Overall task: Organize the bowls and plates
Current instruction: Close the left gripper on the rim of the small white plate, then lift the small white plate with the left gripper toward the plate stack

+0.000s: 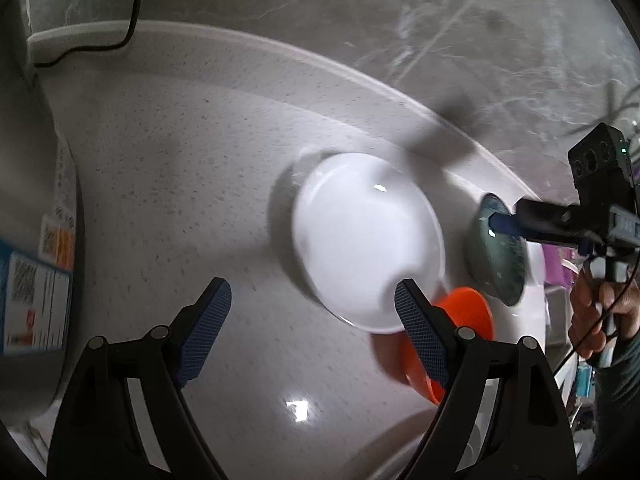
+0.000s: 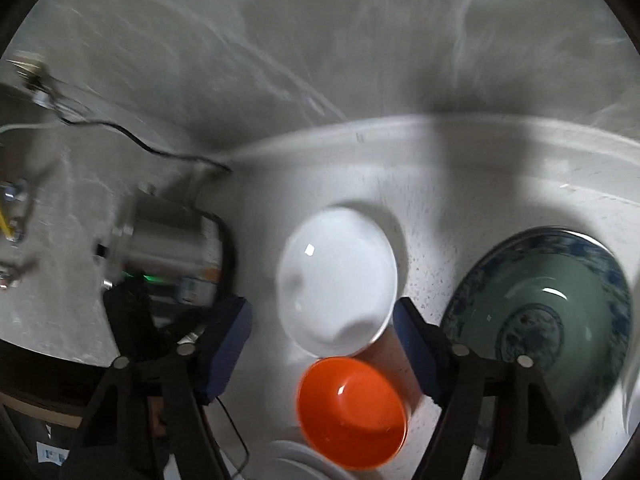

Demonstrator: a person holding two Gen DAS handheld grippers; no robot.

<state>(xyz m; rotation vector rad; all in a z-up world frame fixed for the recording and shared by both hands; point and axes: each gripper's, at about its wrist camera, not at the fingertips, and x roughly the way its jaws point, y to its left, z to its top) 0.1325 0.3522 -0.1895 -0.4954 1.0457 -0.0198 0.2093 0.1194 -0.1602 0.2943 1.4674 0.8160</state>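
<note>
Approach step: both claws, left point(image 1: 312, 304) and right point(image 2: 320, 332), gape empty (blurred); next, grip orange bowl point(image 2: 352, 412), centre-bottom.

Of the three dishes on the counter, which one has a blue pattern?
The green bowl, farthest right in the right wrist view; the white bowl and orange bowl are plain.

The left gripper point(image 1: 312, 318) hangs with jaws apart and empty beside the round white plate point(image 1: 368, 240); the right gripper point(image 2: 322, 338) likewise gapes empty above it.
</note>
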